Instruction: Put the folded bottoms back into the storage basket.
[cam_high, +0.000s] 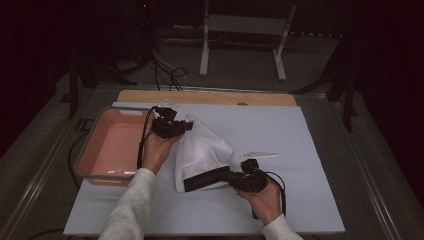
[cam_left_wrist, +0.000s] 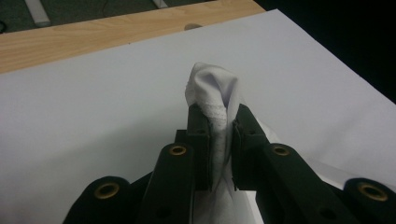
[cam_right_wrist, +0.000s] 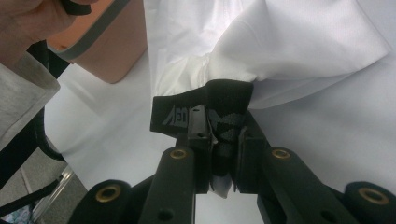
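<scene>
Stretching white cloth garment with black waistband (cam_high: 200, 150) lengthwise, far-left to near-right; left tool (cam_high: 186, 125) pinches top corner, right tool (cam_high: 226, 175) clamps waistband; pink plastic bin (cam_high: 112, 145) crowds left, tabletop (cam_high: 300, 140) open rightward.

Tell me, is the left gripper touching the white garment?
Touching. The left gripper view shows the left gripper with both jaws closed on a bunched fold of the white garment, with no gap.

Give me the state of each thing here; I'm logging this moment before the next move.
White garment: bunched, lifted between both tools, lower part on the table sheet.
Black waistband: pinched at one end.
Left tool: shut on a white fabric corner.
Right tool: shut on the waistband.
Pink bin: upright, open, nothing seen inside.
</scene>
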